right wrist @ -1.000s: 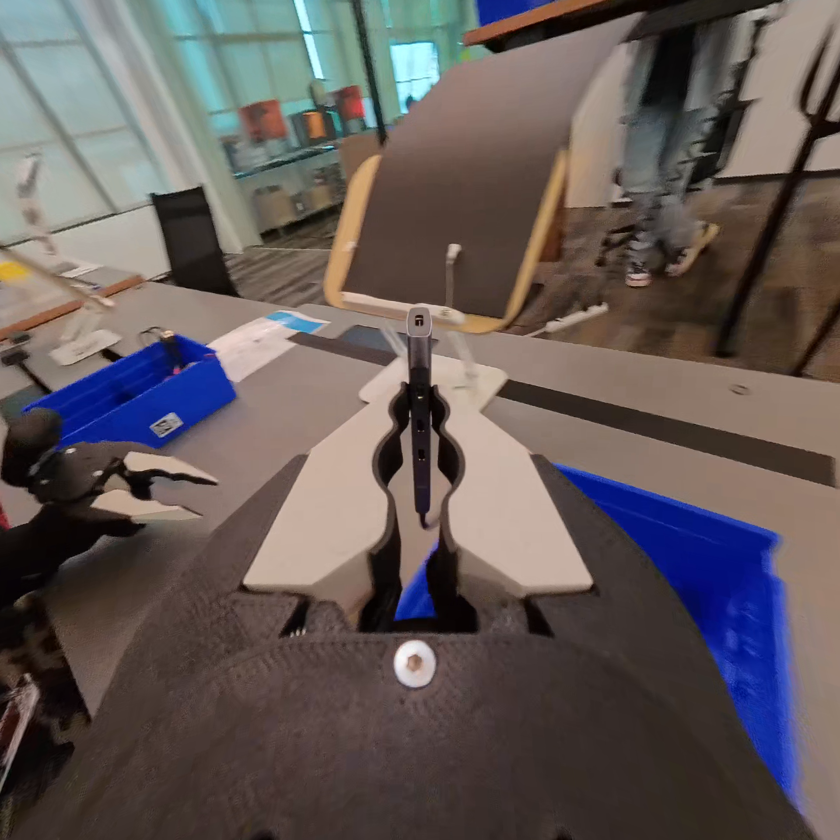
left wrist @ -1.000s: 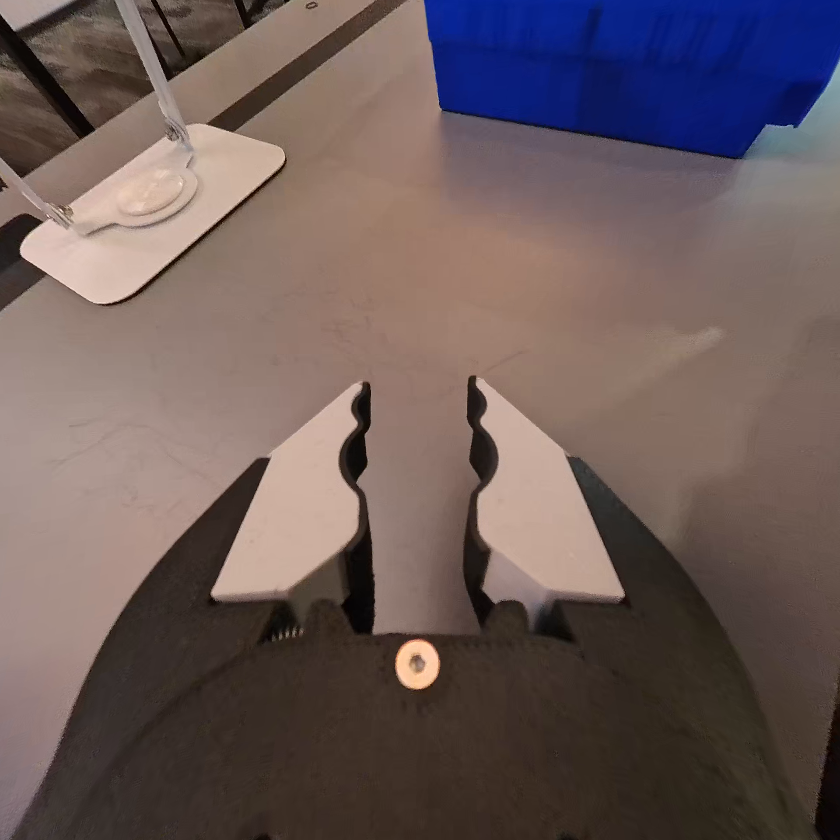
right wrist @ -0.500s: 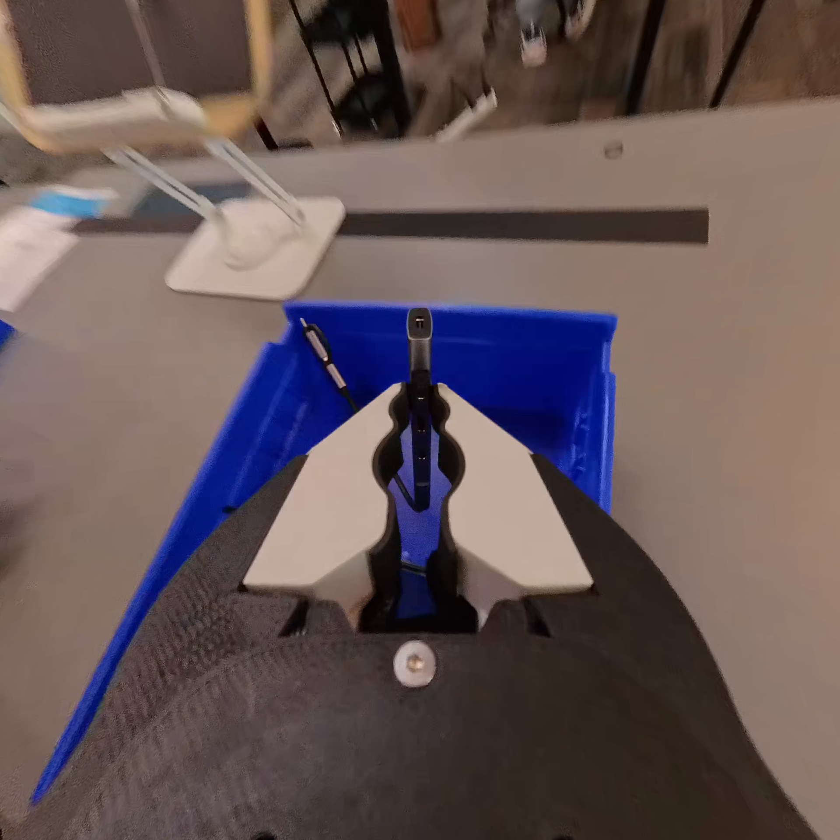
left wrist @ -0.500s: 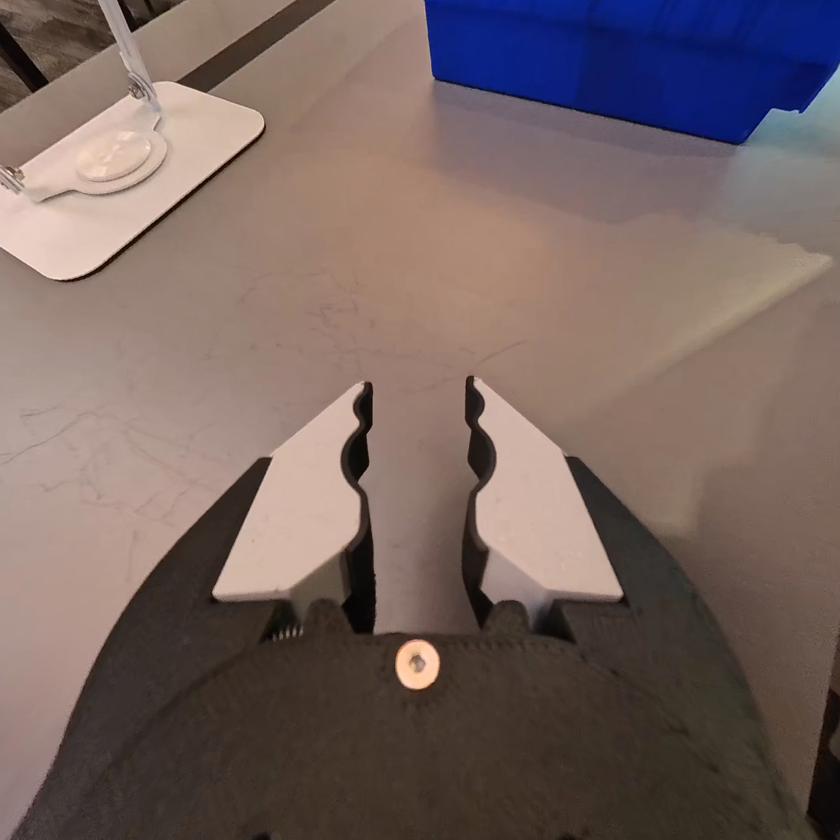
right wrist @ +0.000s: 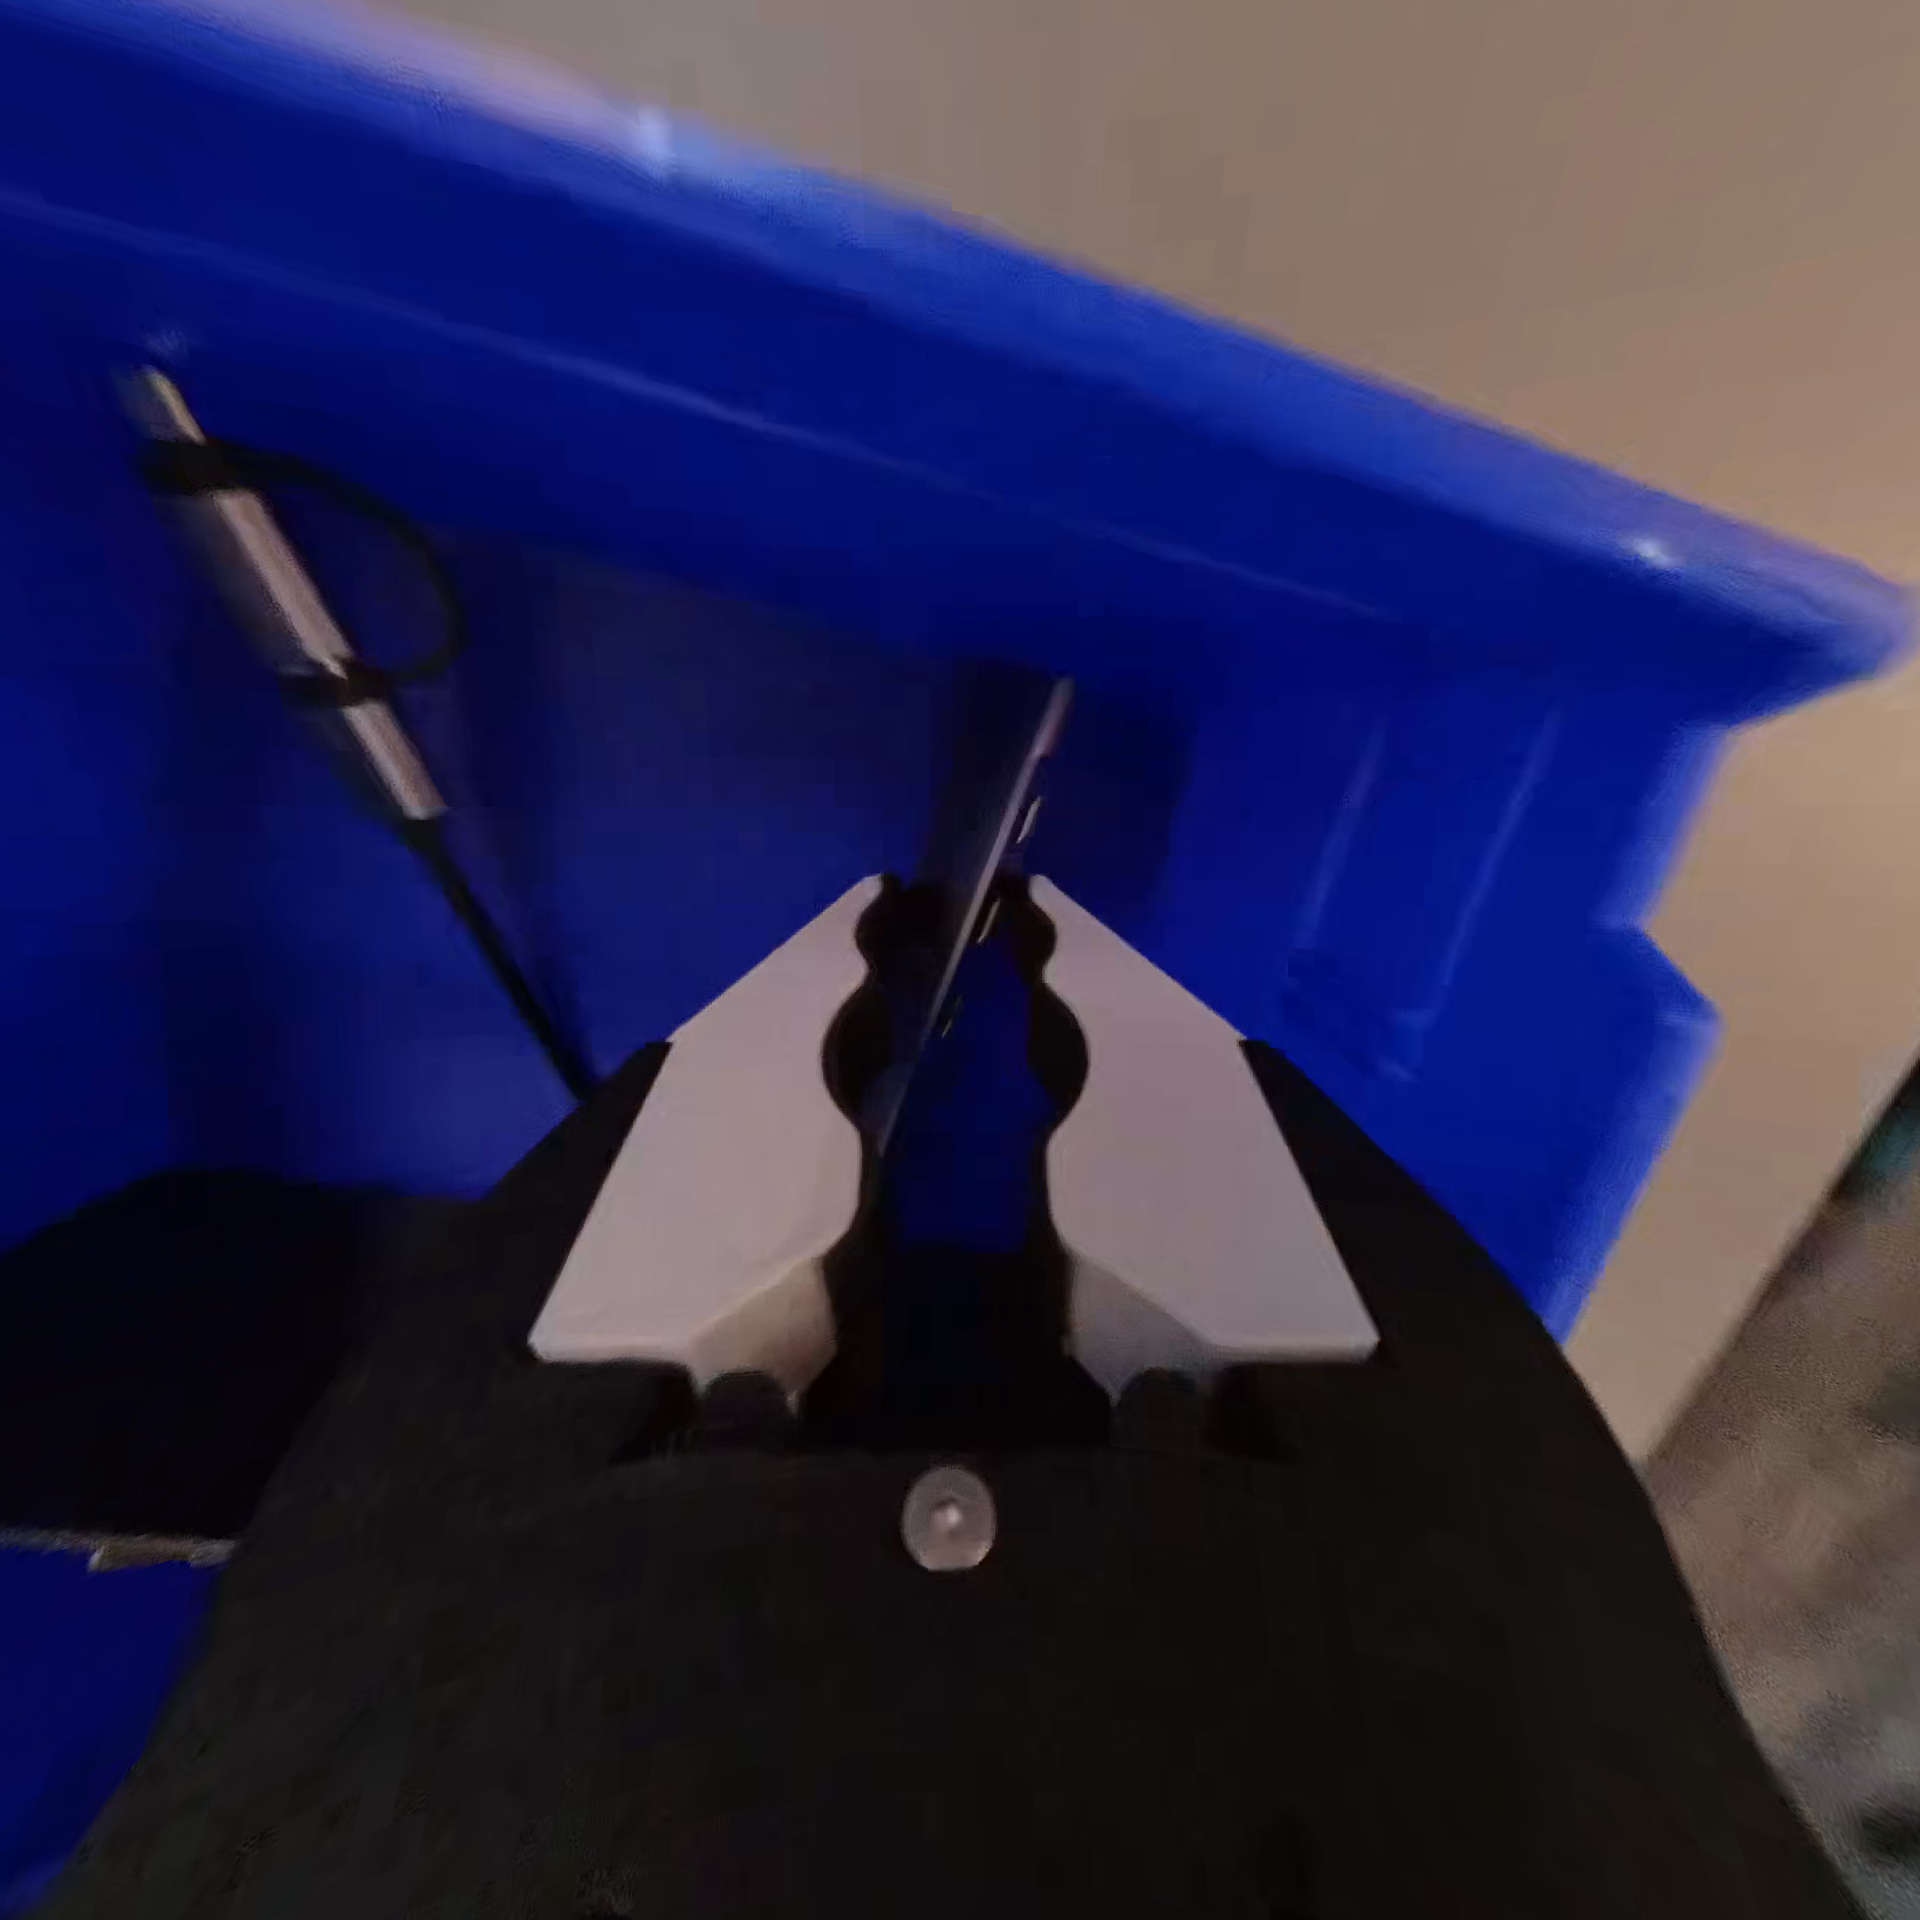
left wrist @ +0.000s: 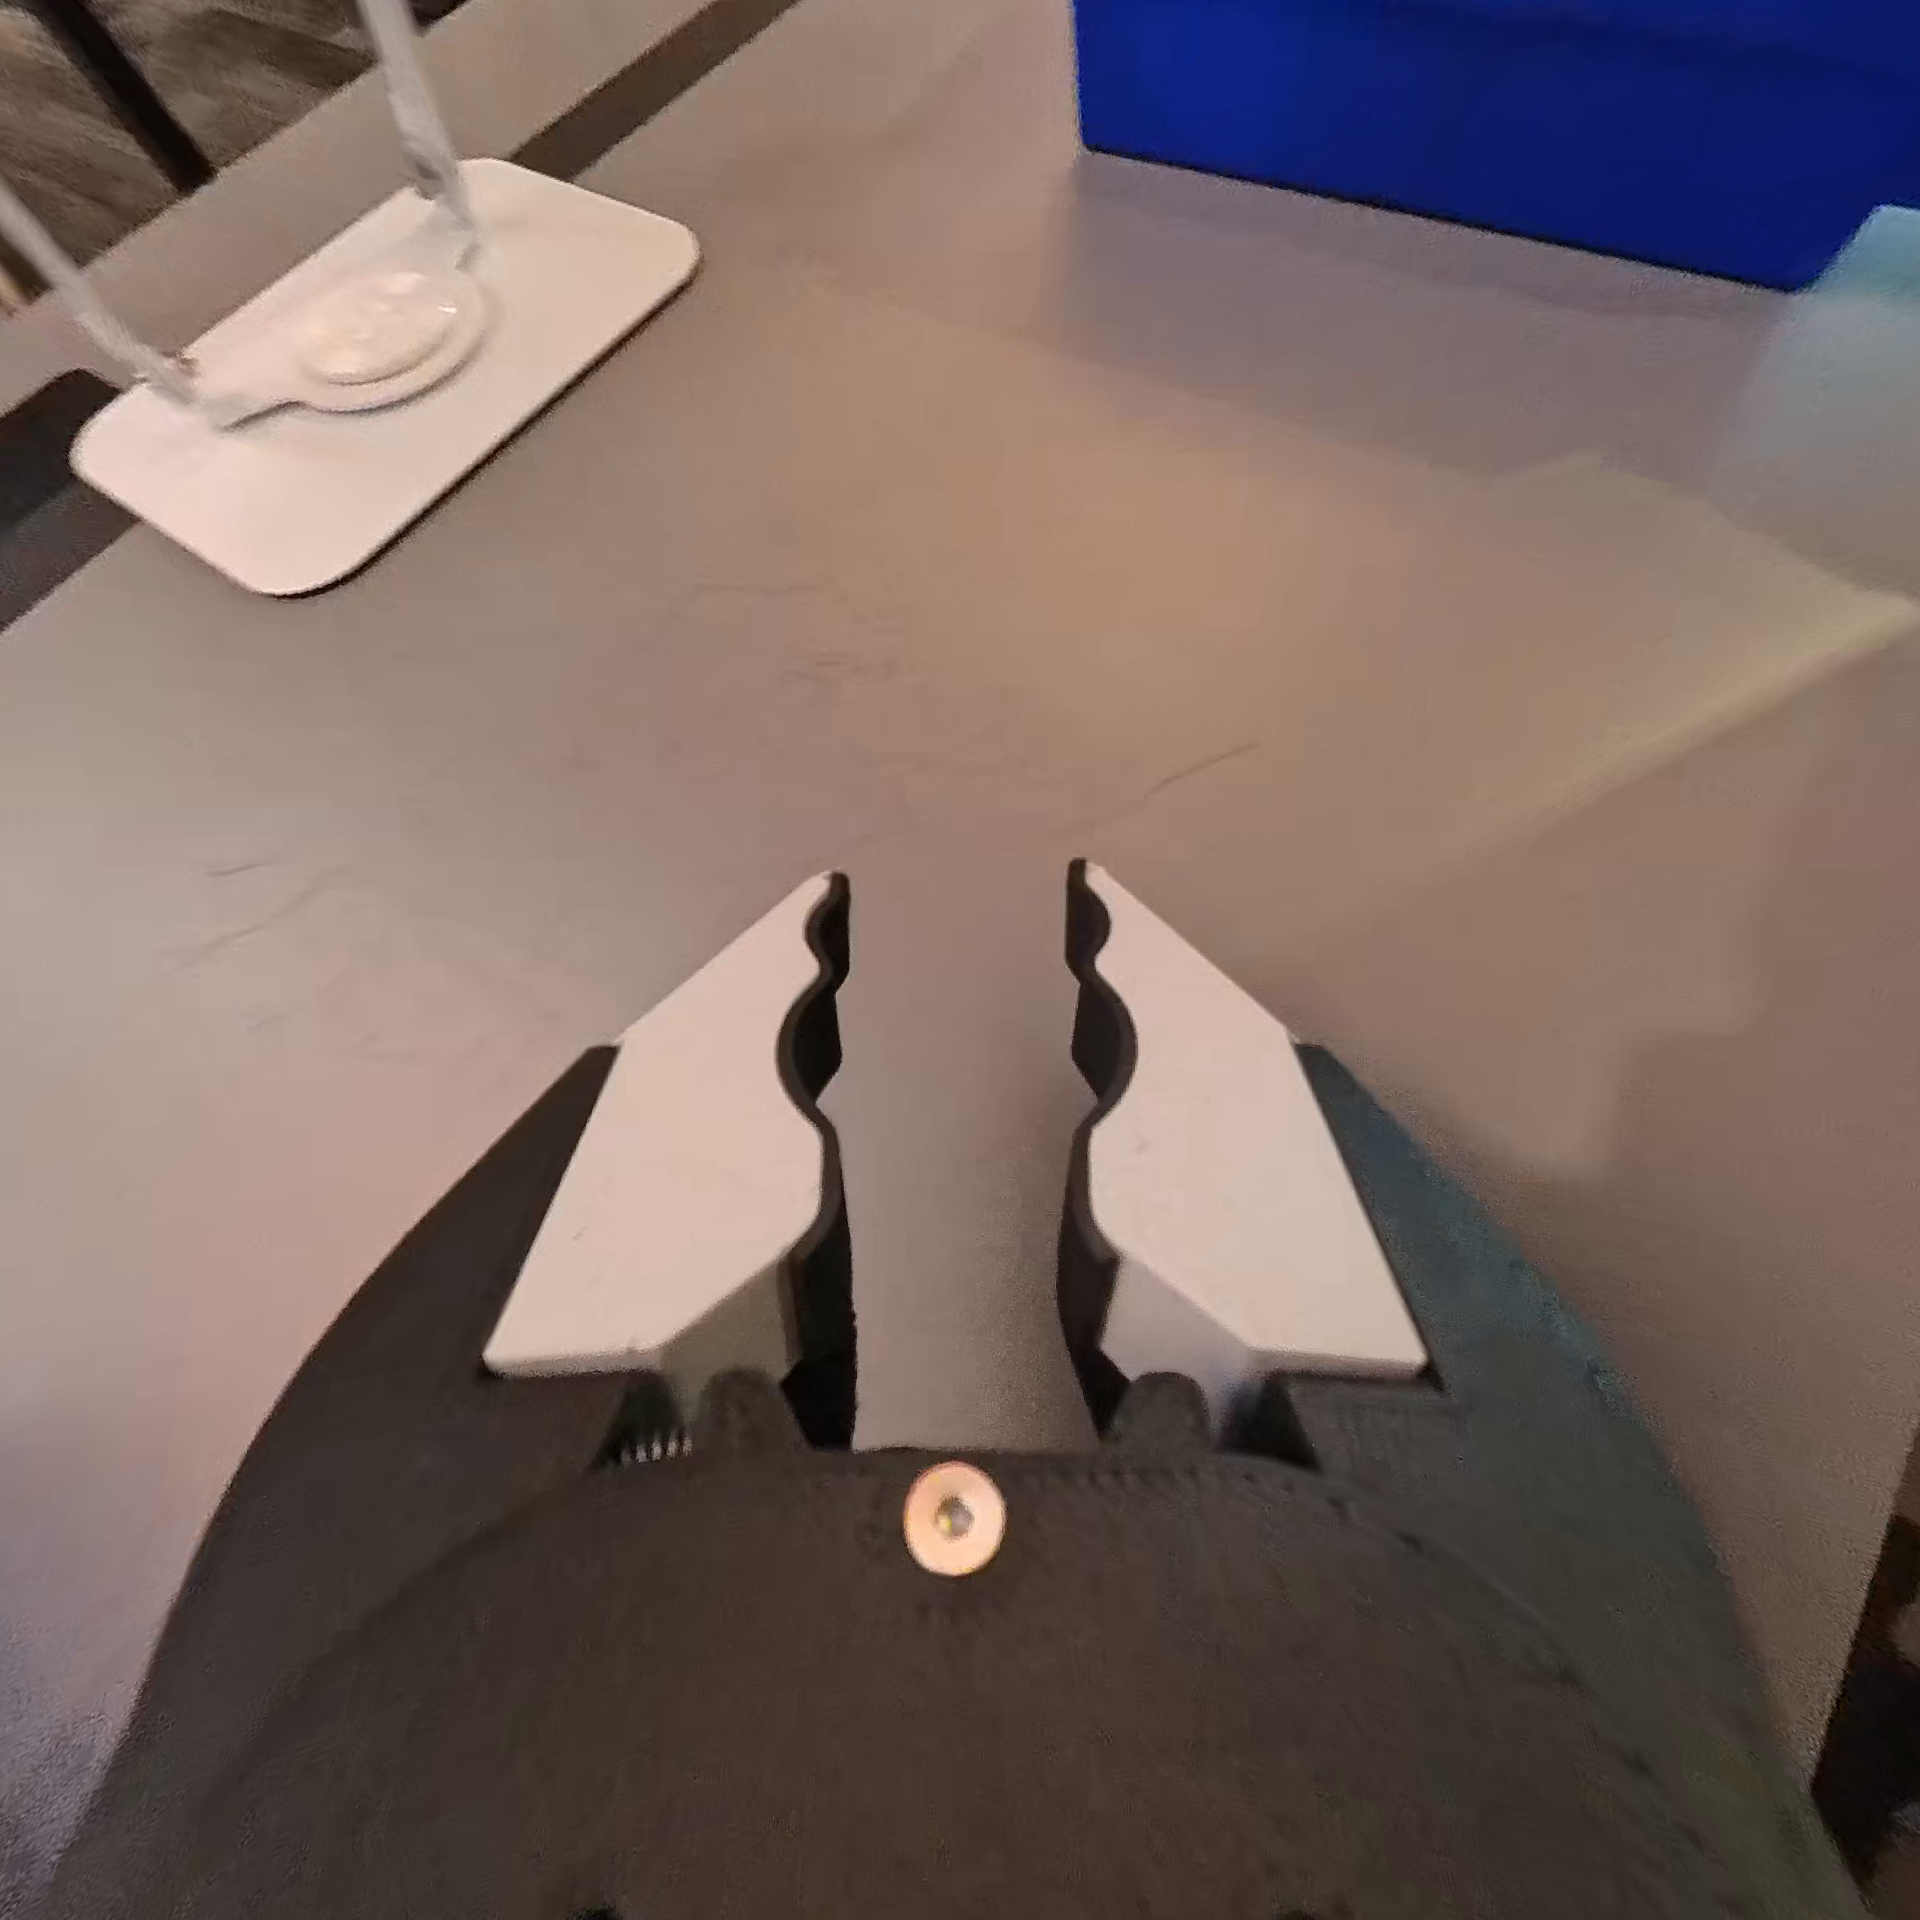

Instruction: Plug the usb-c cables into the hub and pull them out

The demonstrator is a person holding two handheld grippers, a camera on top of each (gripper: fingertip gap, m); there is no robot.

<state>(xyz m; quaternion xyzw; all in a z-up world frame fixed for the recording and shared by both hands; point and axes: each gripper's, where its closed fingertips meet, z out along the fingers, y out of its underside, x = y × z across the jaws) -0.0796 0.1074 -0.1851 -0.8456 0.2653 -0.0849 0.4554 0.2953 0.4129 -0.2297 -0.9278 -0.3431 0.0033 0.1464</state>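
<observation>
My right gripper is down inside the blue bin. The thin dark hub stands tilted between its fingers, which are spread wider than the hub; the picture is blurred. A black usb-c cable with a silver plug leans against the bin's inner wall at the left. Another silver plug end shows at the lower left. My left gripper is open and empty, low over the bare grey table. The bin also shows in the left wrist view, at the far right.
A white stand base with clear legs sits on the table at the far left in the left wrist view. A dark strip runs across the table behind it. The table's edge and the floor show at the right of the right wrist view. Tip to tip, the grippers are about 50 centimetres apart.
My right gripper has dropped from above the table down into the blue bin with the hub. Its fingers have spread and the hub now leans between them. The left gripper shifted slightly.
</observation>
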